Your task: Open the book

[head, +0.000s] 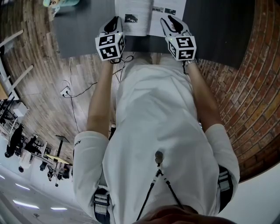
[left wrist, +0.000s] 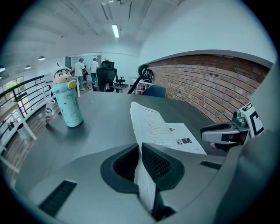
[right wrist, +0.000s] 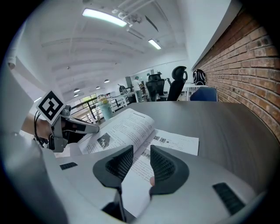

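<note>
Open book (head: 140, 13), spine running 12 to 6, at counter (head: 218, 26) edge (open counter at 3 and 9); left gripper (head: 115, 21) pinches a page, right gripper (head: 173, 21) half-open around another.

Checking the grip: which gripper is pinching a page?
The left gripper, jaws closed on a lifted page; the right gripper has jaws apart over the book.

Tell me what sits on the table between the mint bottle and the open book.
Nothing. In the left gripper view, the stretch of grey table between the bottle and the book is bare.
</note>
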